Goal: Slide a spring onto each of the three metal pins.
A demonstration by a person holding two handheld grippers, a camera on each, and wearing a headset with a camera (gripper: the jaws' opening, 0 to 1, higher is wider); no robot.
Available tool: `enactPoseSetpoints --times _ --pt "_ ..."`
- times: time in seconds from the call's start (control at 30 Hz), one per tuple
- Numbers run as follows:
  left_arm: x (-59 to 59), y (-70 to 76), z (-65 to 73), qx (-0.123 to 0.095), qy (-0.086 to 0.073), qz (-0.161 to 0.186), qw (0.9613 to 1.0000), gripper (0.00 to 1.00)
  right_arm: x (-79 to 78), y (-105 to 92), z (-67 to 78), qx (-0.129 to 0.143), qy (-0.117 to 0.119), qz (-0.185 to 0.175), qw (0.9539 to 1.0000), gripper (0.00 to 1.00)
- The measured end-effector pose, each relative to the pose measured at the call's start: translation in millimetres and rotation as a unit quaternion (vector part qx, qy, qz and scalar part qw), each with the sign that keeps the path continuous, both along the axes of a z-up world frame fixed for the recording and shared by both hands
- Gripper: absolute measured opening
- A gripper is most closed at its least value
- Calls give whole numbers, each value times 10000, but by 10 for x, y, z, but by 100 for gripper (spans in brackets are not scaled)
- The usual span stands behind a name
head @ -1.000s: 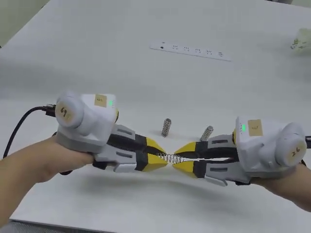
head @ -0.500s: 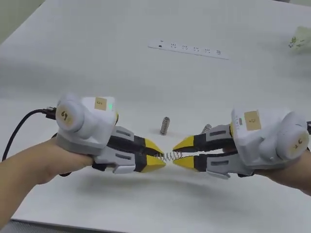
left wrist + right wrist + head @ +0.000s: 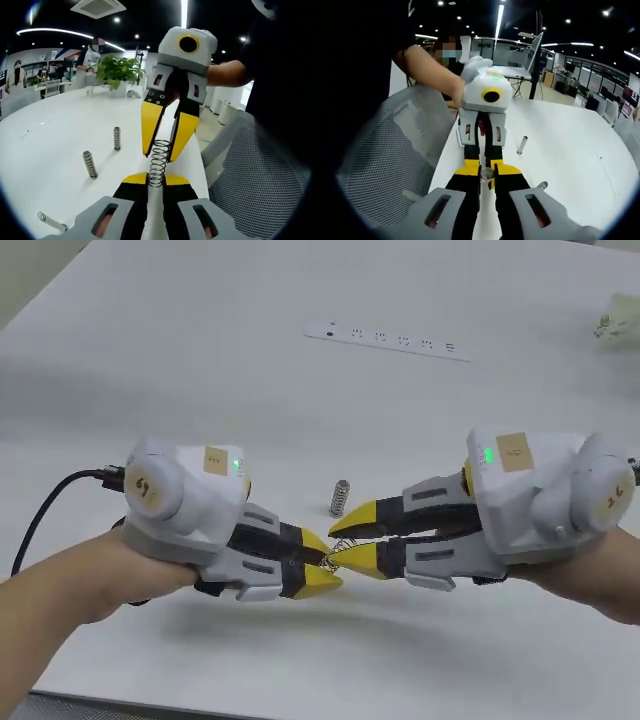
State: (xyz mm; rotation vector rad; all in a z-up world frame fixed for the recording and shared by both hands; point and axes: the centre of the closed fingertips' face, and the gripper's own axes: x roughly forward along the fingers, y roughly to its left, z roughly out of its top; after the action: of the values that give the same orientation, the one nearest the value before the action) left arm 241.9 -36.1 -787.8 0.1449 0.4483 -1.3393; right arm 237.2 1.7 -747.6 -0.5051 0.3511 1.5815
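Observation:
My left gripper (image 3: 328, 565) is shut on one end of a small coil spring (image 3: 343, 545), held level above the white table (image 3: 200, 390). Facing it, my right gripper (image 3: 338, 542) is open, with its yellow jaws above and below the spring's other end. In the left gripper view the spring (image 3: 159, 162) sticks out of my left gripper (image 3: 156, 179) into the right gripper (image 3: 160, 156). Two upright pins wearing springs (image 3: 116, 138) (image 3: 90, 164) stand beyond. One such pin (image 3: 341, 498) stands just behind the jaws. The right gripper (image 3: 487, 172) sees the spring (image 3: 487, 173) end-on.
A white power strip (image 3: 388, 343) lies at the far side of the table. A black cable (image 3: 50, 505) trails from the left gripper. A small metal piece (image 3: 50, 222) lies on the table. A mesh chair (image 3: 260, 175) stands off the near edge.
The right gripper has opened and moved left toward the left gripper, so less of the spring shows between them. The left gripper still holds the spring.

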Motion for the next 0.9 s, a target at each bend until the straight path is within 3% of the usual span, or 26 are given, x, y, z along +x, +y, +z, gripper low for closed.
enactPoseSetpoints --times 0.17,0.43,0.9 --pt "-5 35 -10 81 -33 -23 10000 2 -38 64 -2 45 -180 63 9998 8" --pt "30 31 51 -52 -36 21 10000 2 -20 135 74 159 -444 81 9989 8" --pt "9 81 40 -18 44 97 9999 3 -34 152 72 127 -523 130 9985 7"
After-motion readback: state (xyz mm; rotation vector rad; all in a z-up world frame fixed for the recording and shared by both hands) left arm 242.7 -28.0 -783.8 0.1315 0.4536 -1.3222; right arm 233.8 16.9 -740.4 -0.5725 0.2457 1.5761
